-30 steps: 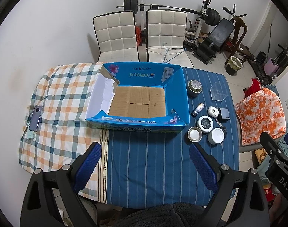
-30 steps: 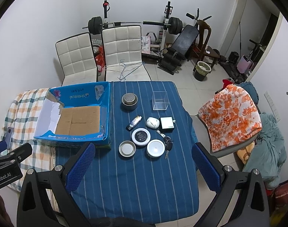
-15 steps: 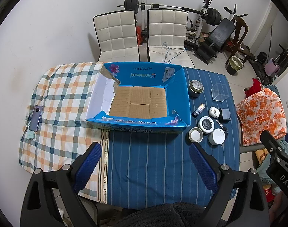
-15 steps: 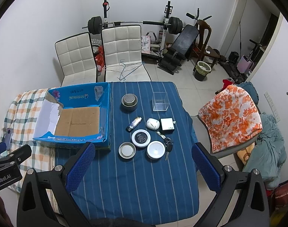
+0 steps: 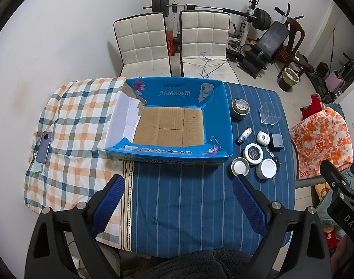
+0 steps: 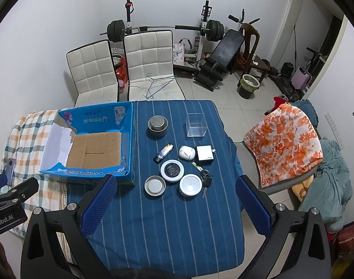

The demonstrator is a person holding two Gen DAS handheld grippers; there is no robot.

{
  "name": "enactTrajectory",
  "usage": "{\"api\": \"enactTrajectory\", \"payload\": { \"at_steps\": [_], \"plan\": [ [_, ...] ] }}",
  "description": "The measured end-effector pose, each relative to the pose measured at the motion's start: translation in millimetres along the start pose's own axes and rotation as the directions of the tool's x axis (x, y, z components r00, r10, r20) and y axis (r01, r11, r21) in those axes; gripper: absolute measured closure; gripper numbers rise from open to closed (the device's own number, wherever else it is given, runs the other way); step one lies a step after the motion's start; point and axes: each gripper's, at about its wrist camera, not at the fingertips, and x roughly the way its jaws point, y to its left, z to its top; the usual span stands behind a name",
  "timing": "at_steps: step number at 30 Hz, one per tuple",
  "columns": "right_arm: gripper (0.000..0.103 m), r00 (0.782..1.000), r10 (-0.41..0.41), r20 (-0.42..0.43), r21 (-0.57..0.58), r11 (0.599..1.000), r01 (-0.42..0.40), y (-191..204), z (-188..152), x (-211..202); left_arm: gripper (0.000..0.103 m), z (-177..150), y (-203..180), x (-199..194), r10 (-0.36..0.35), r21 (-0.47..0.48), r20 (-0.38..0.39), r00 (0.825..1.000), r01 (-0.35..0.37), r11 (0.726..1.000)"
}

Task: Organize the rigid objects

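Observation:
An open blue cardboard box point(image 5: 224, 116) point(image 6: 128, 139) with a bare cardboard floor sits on the table. Right of it lie several small items: a metal tin point(image 6: 157, 125), a clear plastic cube point(image 6: 195, 124), a small dark tube point(image 6: 163, 153), a white pebble-shaped case point(image 6: 187, 152), a white charger point(image 6: 204, 154), a black-topped round case point(image 6: 172, 170), a metal lid point(image 6: 154, 185), a white round jar point(image 6: 190, 185) and keys point(image 6: 205, 178). My left gripper point(image 5: 178, 203) is open and empty, high above the table's near edge. My right gripper point(image 6: 175, 205) is open and empty, above the near table.
A blue striped cloth point(image 6: 167, 227) covers the right of the table, a plaid cloth point(image 5: 79, 121) the left. A phone point(image 5: 43, 147) lies at the plaid's left edge. Two white chairs point(image 6: 149, 65) stand behind; a chair with an orange floral cover point(image 6: 284, 139) stands right.
Both grippers have drifted slightly; the table and objects sit a little lower and closer in both views. Nothing was picked up or moved.

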Motion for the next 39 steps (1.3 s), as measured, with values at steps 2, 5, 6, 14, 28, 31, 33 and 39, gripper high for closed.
{"api": "enactTrajectory", "payload": {
  "at_steps": [2, 5, 6, 14, 28, 31, 33, 39],
  "plan": [
    [0.0, 1.0, 0.0, 0.0, -0.001, 1.0, 0.0, 0.3, 0.2, -1.6, 0.008, 0.4, -0.6, -0.5, 0.0, 0.0, 0.0, 1.0, 0.0, 1.0],
    [0.0, 1.0, -0.004, 0.004, -0.004, 1.0, 0.004, -0.5, -0.1, -0.5, 0.008, 3.3, 0.8, -2.2, -0.001, 0.002, 0.002, 1.0, 0.001, 1.0],
    [0.0, 1.0, -0.005, 0.003, -0.005, 1.0, 0.005, -0.7, -0.4, 0.6, 0.008, 4.3, 1.7, -3.3, -0.002, 0.002, 0.002, 1.0, 0.002, 1.0],
    [0.0, 1.0, -0.004, 0.002, -0.006, 1.0, 0.004, 0.0, -0.7, 1.3, 0.008, 6.3, 0.4, -1.1, 0.001, 0.001, 0.001, 1.0, -0.001, 1.0],
    [0.0, 0.981, 0.077, -0.18, 0.194, 0.98, -0.041, -67.5, 44.8, 119.0, 0.008, 66.5, -42.3, 40.1, -0.057, 0.065, 0.03, 0.998, 0.055, 0.996],
    [0.0, 0.978, 0.046, -0.205, 0.209, 0.978, -0.002, -87.9, 71.0, 171.2, 0.008, 98.5, -71.4, 68.7, -0.075, 0.099, 0.032, 0.997, 0.072, 0.992],
    [0.0, 0.97, 0.04, -0.239, 0.207, 0.978, 0.011, -99.2, 91.3, 222.5, 0.008, 122.7, -91.9, 97.6, -0.088, 0.116, -0.002, 0.996, 0.088, 0.989],
    [0.0, 0.917, 0.098, -0.387, 0.218, 0.976, -0.013, -108.1, 128.1, 361.5, 0.008, 182.0, -148.4, 205.3, -0.064, 0.154, -0.141, 0.988, 0.086, 0.984]
  ]
}}
